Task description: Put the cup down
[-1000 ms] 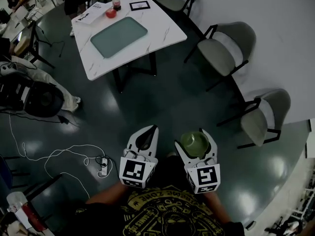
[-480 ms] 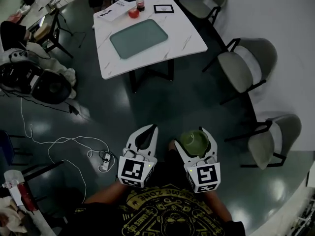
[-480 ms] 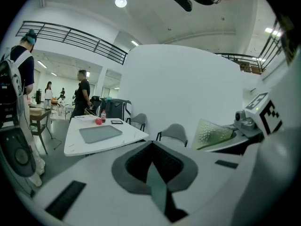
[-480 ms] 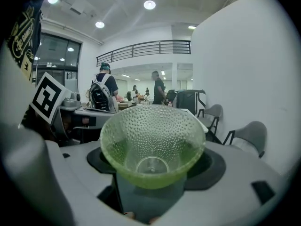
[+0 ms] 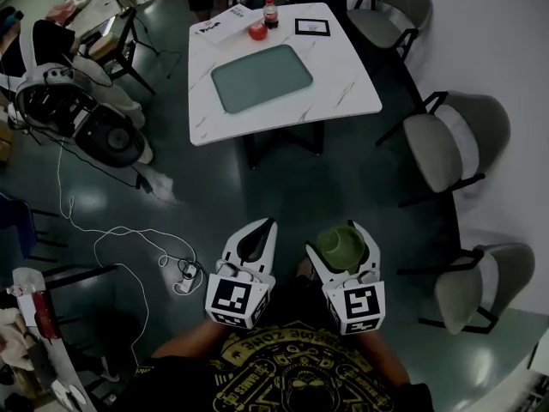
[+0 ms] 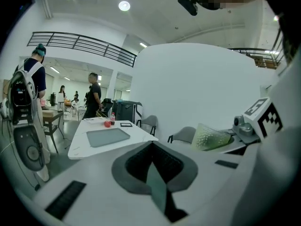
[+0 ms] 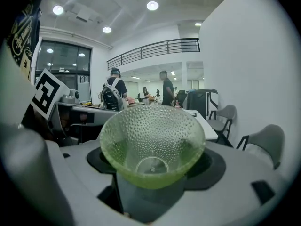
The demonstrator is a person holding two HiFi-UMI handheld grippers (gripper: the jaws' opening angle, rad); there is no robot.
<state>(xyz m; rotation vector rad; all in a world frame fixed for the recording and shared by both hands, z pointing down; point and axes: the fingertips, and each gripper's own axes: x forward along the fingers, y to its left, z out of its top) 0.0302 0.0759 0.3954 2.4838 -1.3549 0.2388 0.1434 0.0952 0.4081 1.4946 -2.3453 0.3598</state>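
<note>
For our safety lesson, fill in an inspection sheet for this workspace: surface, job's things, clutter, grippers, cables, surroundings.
Surface: white table some way ahead, with a tray on it.
Job's things: cup, green, not yet set down.
Clutter: bottle, red object and papers at the table's far end.
Grippers: left gripper shut, empty; right gripper shut on the cup.
Cables: white cable loose on the floor.
Surroundings: chairs beside a white wall.

Green dimpled cup (image 7: 152, 147), clamped in jaws.

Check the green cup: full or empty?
Empty. The right gripper view looks into the cup: bare dimpled walls and a clear bottom, nothing inside.
</note>
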